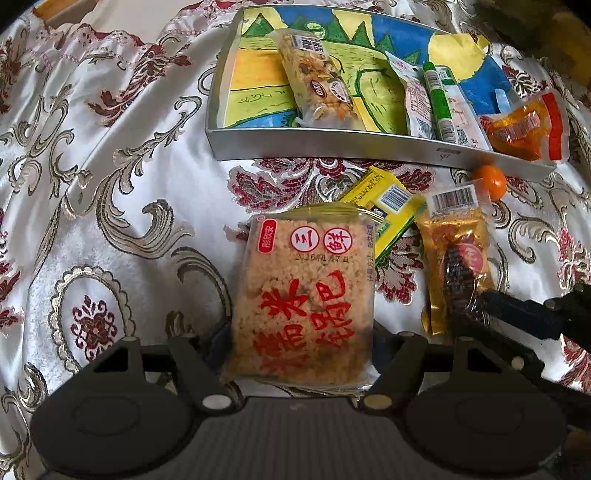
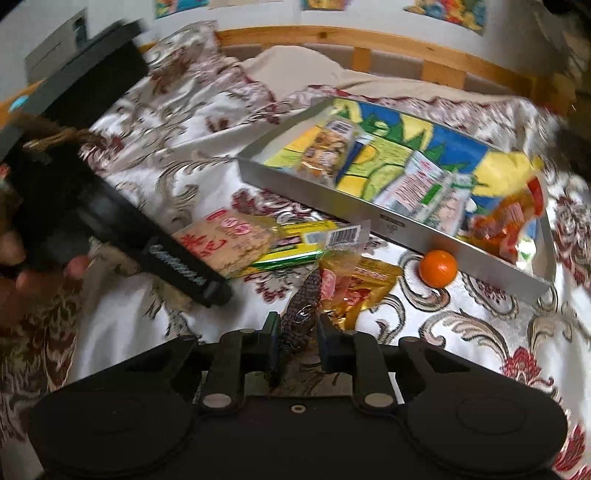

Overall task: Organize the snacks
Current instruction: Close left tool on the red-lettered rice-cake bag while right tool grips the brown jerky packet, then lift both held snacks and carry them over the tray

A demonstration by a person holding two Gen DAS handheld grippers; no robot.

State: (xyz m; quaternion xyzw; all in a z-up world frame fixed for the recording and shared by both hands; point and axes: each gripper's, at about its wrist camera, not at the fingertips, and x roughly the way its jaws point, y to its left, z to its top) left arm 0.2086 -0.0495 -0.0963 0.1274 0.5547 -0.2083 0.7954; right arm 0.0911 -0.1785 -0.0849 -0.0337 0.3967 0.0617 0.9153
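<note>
Left gripper (image 1: 301,341) jaws wide, clamped on flat square rice cracker pack (image 1: 304,299), clear wrap, red print, just before silver tray (image 1: 332,149). Right gripper (image 2: 297,341) jaws narrow, pinching dark textured end of gold foil packet (image 2: 332,291). Round orange (image 2: 437,267) touches tray's front wall.

Surface: bed under a white bedspread (image 1: 122,122) patterned with red-and-gold scrolls.
Far edge: wooden bed rail (image 2: 369,44).
Beyond: pale wall (image 2: 258,13) hung with colourful pictures (image 2: 443,11).
</note>
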